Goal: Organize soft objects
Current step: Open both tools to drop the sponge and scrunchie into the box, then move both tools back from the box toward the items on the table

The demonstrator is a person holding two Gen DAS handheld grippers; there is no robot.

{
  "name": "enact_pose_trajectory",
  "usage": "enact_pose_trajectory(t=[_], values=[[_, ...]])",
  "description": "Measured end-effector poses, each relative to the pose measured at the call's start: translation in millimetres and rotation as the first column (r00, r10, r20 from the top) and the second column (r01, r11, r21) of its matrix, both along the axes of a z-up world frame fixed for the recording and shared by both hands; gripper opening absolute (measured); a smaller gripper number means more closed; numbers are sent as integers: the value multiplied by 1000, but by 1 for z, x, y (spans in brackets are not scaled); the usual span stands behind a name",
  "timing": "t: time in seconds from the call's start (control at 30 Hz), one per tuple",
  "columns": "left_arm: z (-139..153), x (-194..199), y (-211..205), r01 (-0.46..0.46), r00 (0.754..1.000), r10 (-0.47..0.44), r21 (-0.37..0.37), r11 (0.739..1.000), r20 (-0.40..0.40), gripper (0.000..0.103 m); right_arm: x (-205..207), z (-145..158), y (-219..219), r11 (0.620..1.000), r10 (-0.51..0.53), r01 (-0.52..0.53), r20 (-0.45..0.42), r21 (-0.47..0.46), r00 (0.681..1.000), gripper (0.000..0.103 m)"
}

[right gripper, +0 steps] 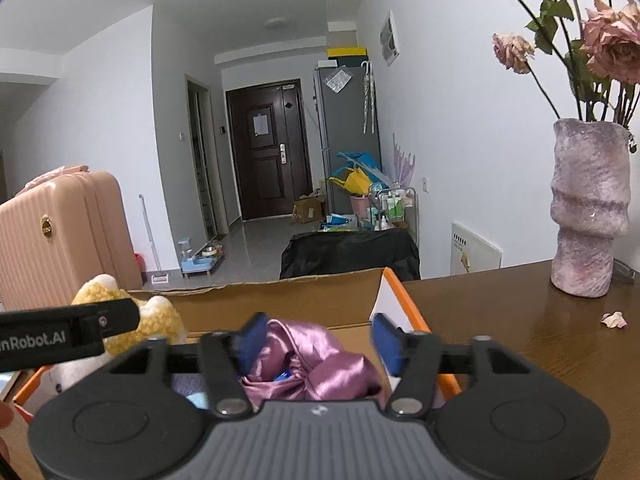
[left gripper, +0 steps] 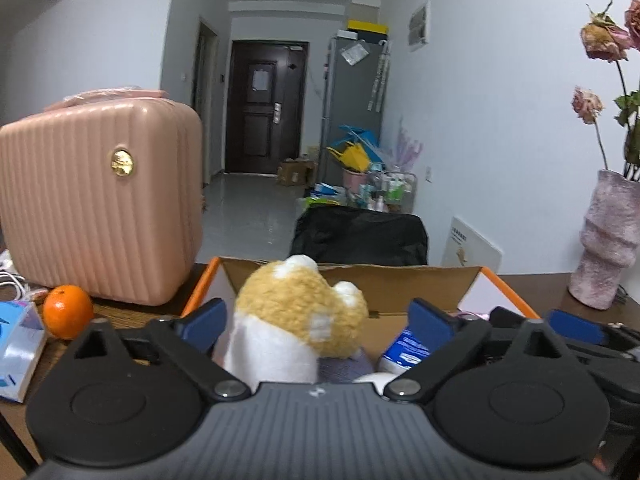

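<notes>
White walls and a dark panelled front door (left gripper: 266,106) close off the far end of the room; nearer stands a brown wooden table (right gripper: 520,344). On its left edge lies a blue-and-white tissue packet (left gripper: 18,350), then a round orange fruit (left gripper: 67,311) touching the foot of a ribbed pink hard-shell case (left gripper: 96,200) with a gold round badge whose lettering is too small to read. Next comes an open cardboard box with orange-edged flaps (left gripper: 400,284) — the task's things sit inside it. At its left end a fluffy yellow-and-white plush toy (left gripper: 298,312) stands upright between the blue pads of the left gripper (left gripper: 320,320), whose jaws are spread wide with neither pad pressing on the toy. Beside the toy lies a blue-and-white printed packet (left gripper: 406,350); its text is unreadable. In the right wrist view, a black finger of the left gripper crosses in front of the toy, marked "nRobot.AI". Further right in the box lies a crumpled pink-purple satin cloth (right gripper: 320,364), between the parted pads of the right gripper (right gripper: 318,340); the left pad (right gripper: 250,340) is close against the cloth, the other pad clear — released, not clamped. At the far right stands a mottled pink-purple ridged vase (right gripper: 590,208) of withered pink roses (right gripper: 612,48), a fallen petal (right gripper: 614,319) near its base.
</notes>
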State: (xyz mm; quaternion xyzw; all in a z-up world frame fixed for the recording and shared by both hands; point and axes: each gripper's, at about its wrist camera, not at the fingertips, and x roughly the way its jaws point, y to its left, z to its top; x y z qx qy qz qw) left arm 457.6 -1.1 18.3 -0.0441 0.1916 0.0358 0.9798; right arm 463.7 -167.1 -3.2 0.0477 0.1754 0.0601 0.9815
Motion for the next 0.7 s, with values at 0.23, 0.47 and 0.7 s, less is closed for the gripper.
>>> enact_pose_trajectory(t=[0.23, 0.47, 0.7], values=[[2, 0, 7, -38, 999, 38, -15, 999, -9, 103, -6, 5, -6, 1000, -20, 20, 38, 20, 999, 98], [3, -2, 13, -65, 998, 64, -18, 998, -8, 103, -7, 6, -8, 999, -20, 18, 49, 30, 999, 103], [6, -3, 15, -74, 997, 73, -20, 997, -13, 103, -10, 9, -7, 999, -19, 17, 53, 28, 998, 103]])
